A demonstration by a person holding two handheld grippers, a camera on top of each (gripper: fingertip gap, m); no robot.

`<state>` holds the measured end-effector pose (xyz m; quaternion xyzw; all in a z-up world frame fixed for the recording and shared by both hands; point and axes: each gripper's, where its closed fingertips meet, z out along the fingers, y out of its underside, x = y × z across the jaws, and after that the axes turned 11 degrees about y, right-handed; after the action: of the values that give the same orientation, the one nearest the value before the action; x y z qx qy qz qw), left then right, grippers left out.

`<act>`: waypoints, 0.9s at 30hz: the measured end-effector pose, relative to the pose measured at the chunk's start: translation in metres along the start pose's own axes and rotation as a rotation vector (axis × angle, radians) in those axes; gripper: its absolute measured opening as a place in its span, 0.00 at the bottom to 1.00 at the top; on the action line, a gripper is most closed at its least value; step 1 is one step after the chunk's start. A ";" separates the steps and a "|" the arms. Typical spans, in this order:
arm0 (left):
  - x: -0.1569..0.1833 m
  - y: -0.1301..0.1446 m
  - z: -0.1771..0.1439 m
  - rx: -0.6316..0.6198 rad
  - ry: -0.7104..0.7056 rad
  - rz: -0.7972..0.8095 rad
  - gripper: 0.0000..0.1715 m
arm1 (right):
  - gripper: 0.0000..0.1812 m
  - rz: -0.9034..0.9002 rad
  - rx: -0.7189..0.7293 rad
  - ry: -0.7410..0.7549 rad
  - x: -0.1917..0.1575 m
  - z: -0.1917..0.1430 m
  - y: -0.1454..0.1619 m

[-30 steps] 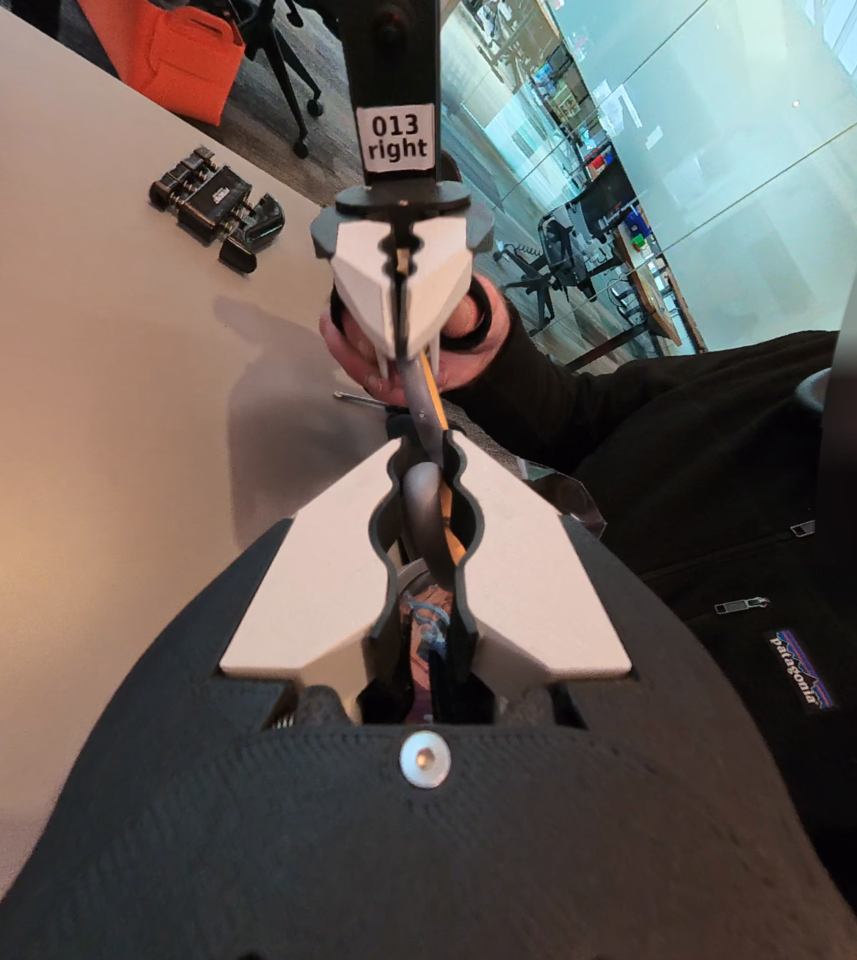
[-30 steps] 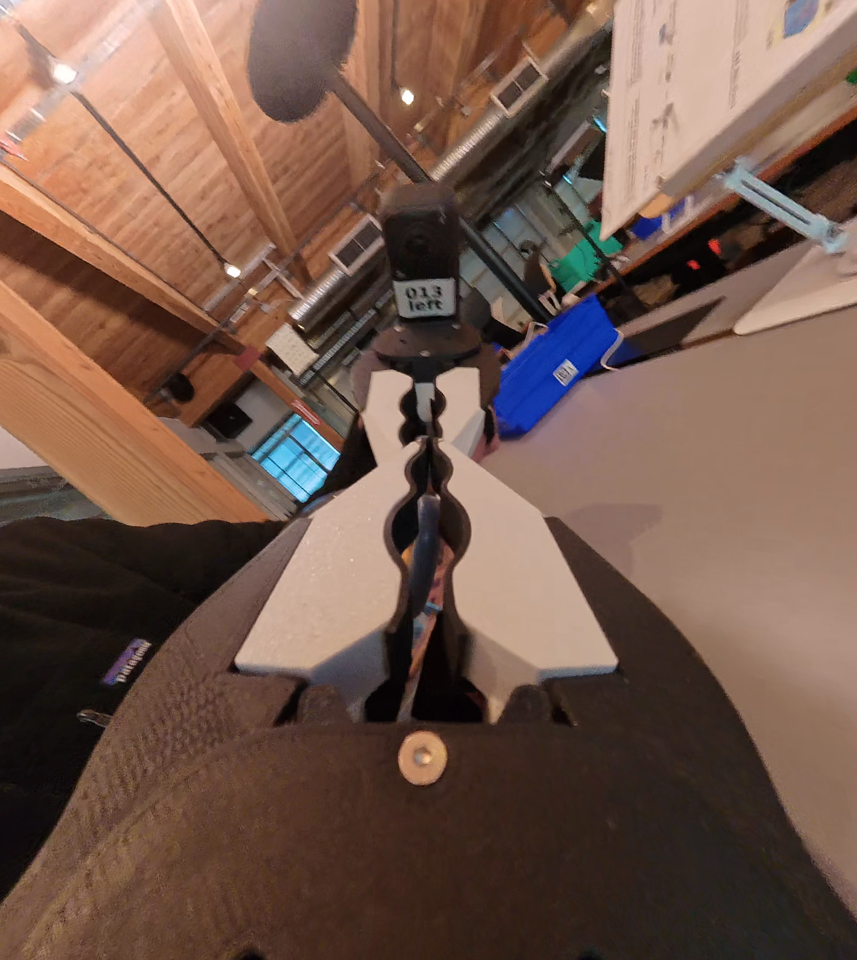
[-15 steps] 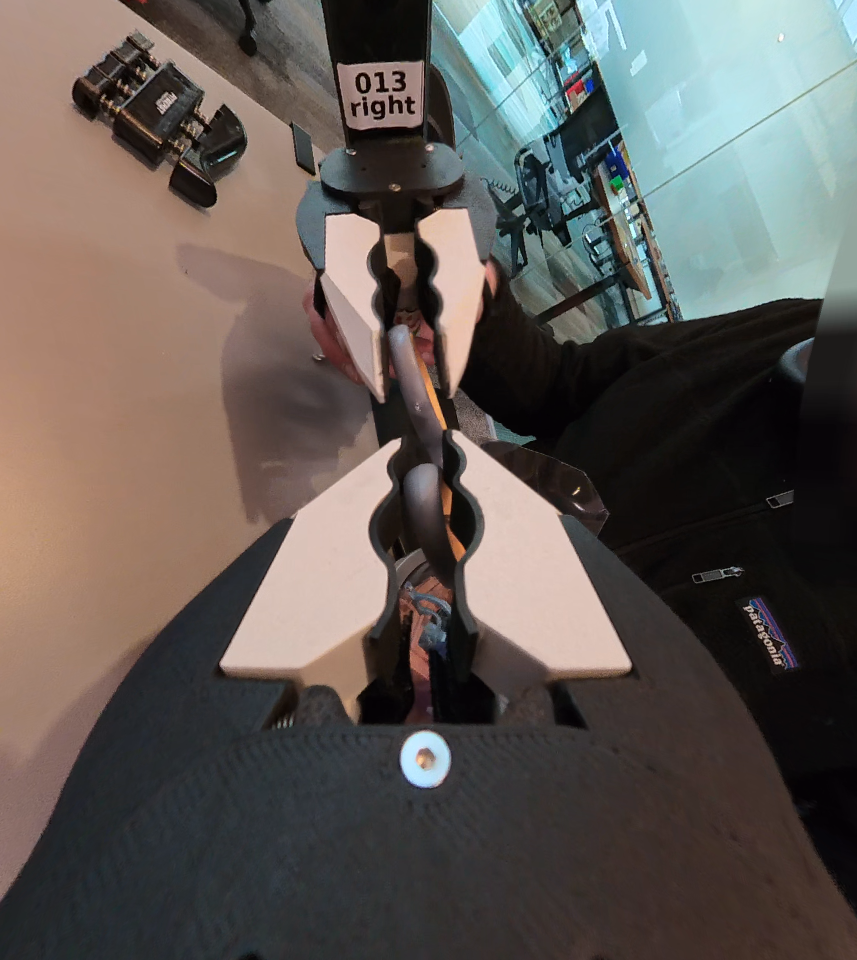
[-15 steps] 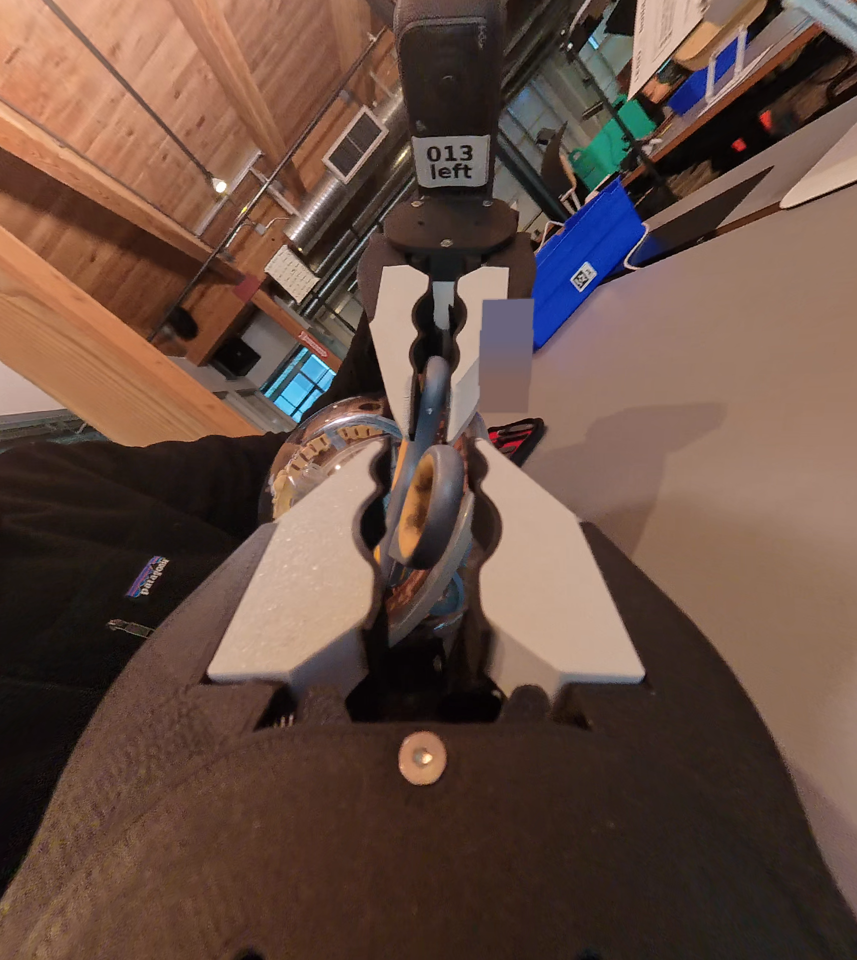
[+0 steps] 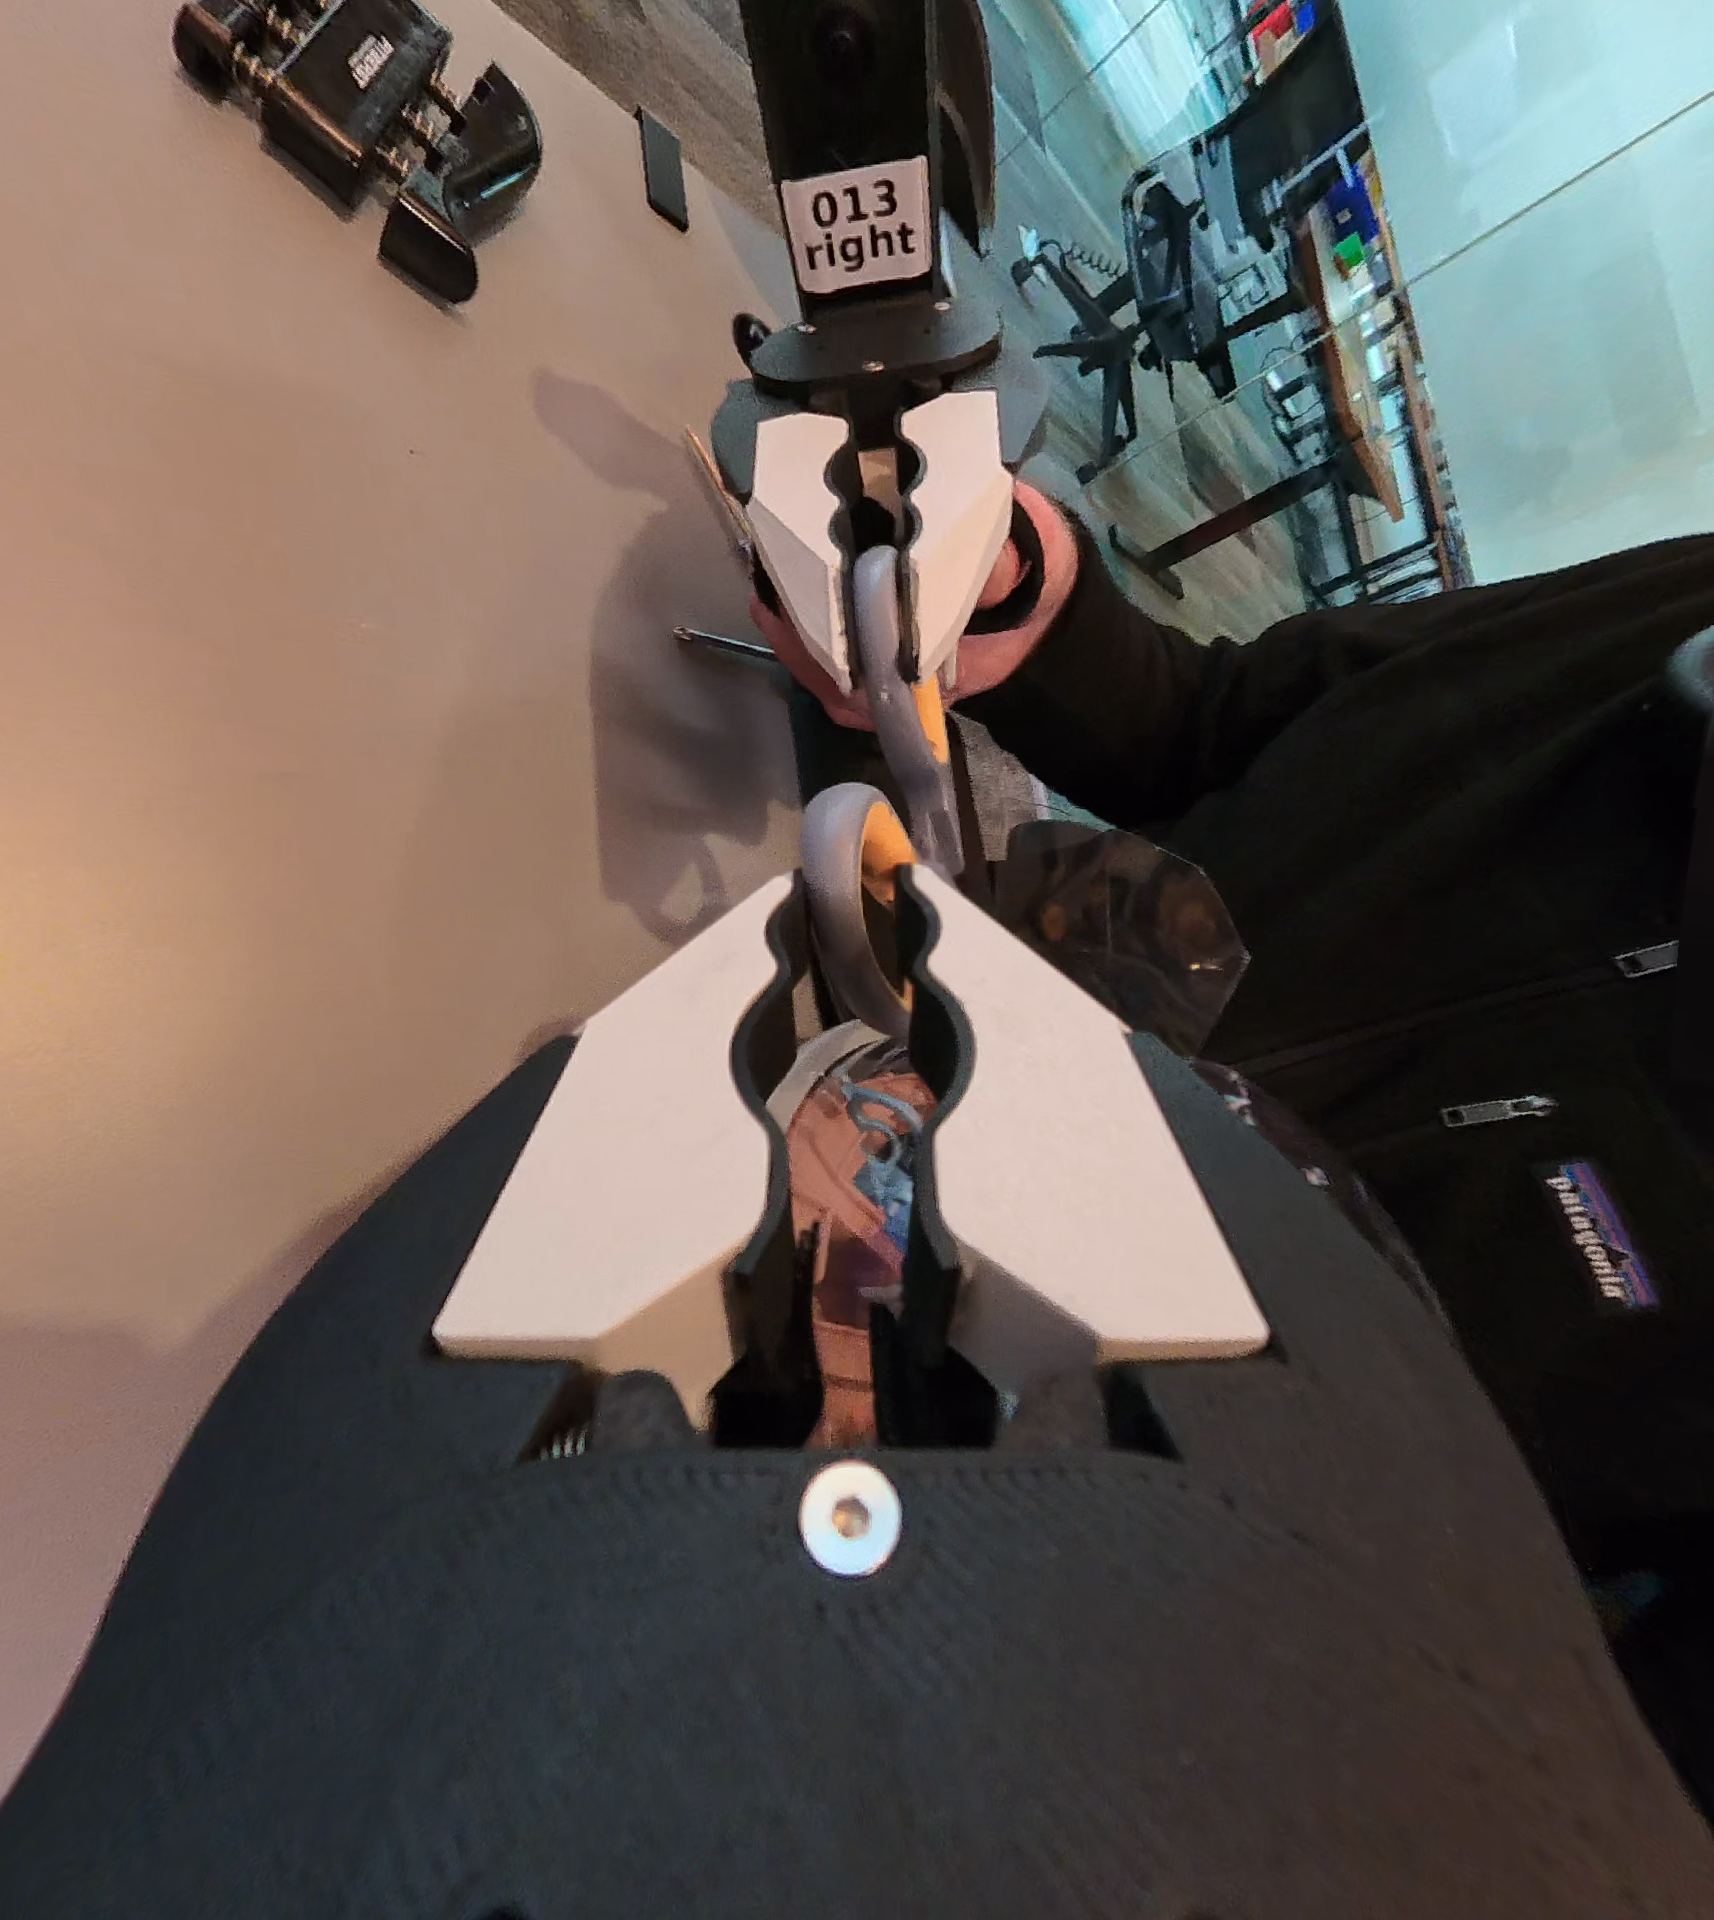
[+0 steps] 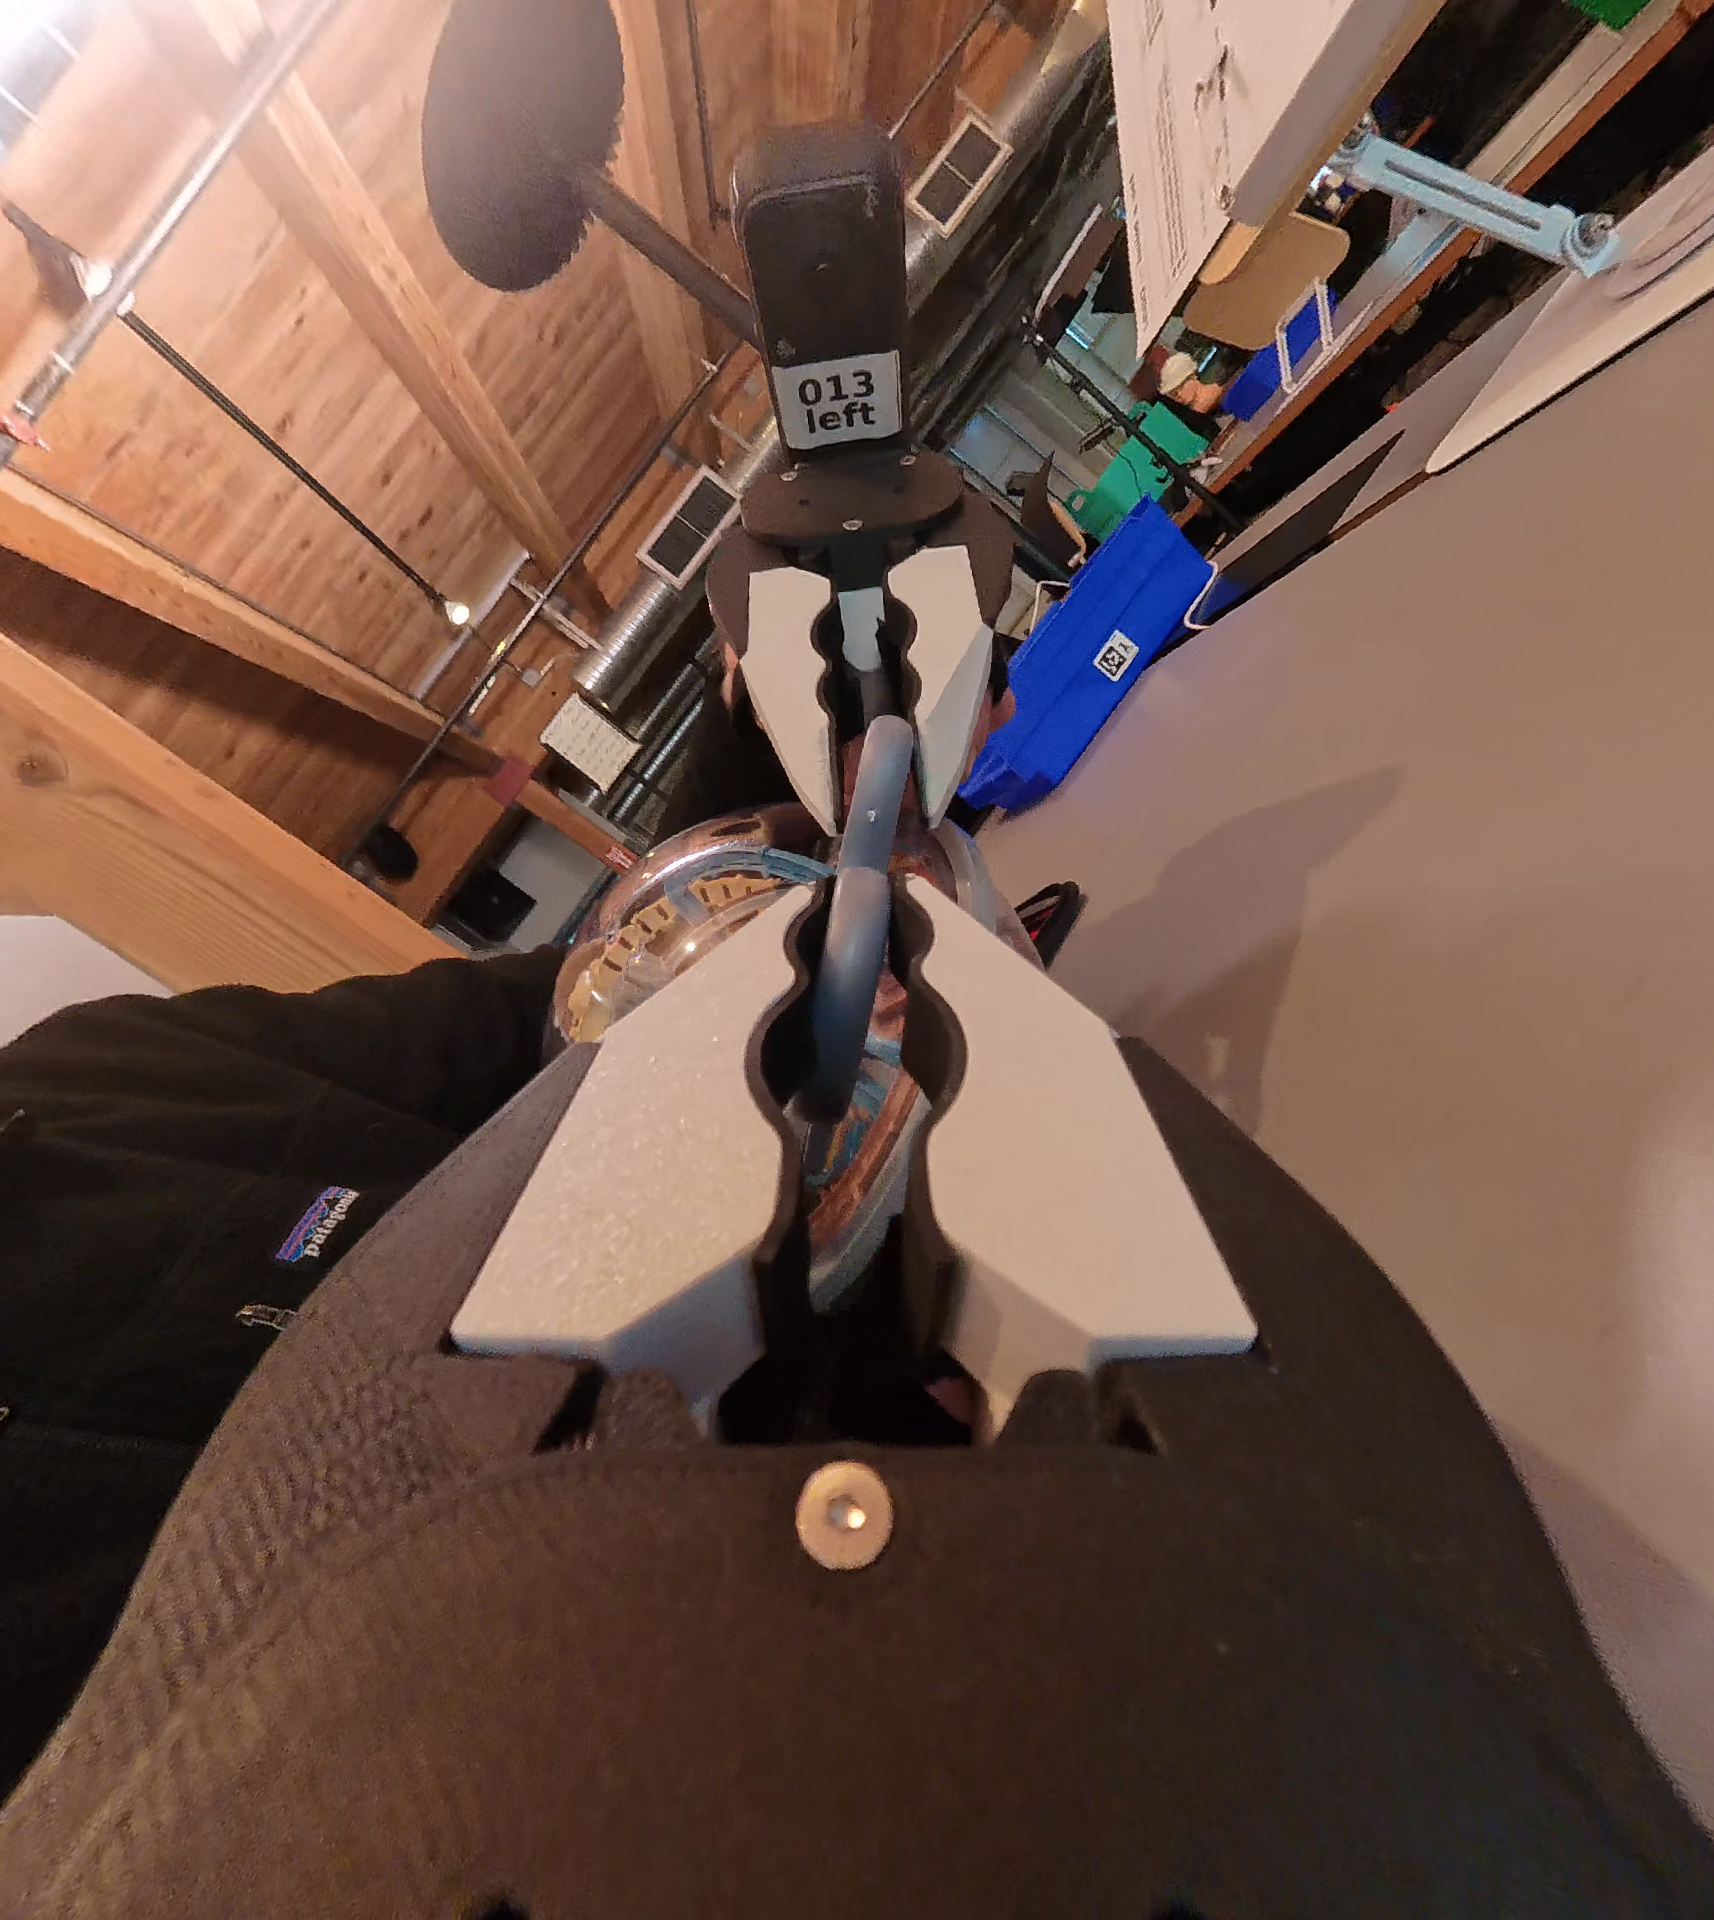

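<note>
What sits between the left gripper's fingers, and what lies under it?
One grey handle loop of the scissors sits between the left gripper fingers. Beneath is a clear plastic container; its contents are mostly covered.

scissors [image 5: 900, 727] sitting between left tool [image 5: 853, 894] and right tool [image 5: 879, 665], one handle loop in each | black clamp device [image 5: 365, 114] lying on desk [image 5: 209, 623] near its far edge

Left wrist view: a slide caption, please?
Both grippers hold one pair of grey-and-yellow scissors by its handles.
</note>
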<state>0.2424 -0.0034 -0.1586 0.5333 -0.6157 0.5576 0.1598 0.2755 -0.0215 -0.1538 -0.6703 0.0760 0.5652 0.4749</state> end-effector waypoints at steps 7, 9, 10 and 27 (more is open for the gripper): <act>0.003 0.000 0.015 -0.093 -0.028 0.062 0.07 | 0.04 0.026 0.052 0.033 -0.004 -0.009 0.013; 0.005 -0.002 0.017 -0.096 -0.017 0.065 0.06 | 0.04 0.016 0.057 0.035 -0.006 -0.008 0.014; 0.004 -0.004 0.017 -0.097 -0.028 0.063 0.07 | 0.04 0.020 0.061 0.035 -0.005 -0.008 0.013; -0.007 -0.027 0.029 -0.090 -0.154 0.084 0.00 | 0.04 -0.068 0.002 0.029 -0.013 0.043 0.014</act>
<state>0.2786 -0.0193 -0.1600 0.5405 -0.6724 0.4931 0.1122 0.2325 -0.0037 -0.1469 -0.6801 0.0605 0.5388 0.4934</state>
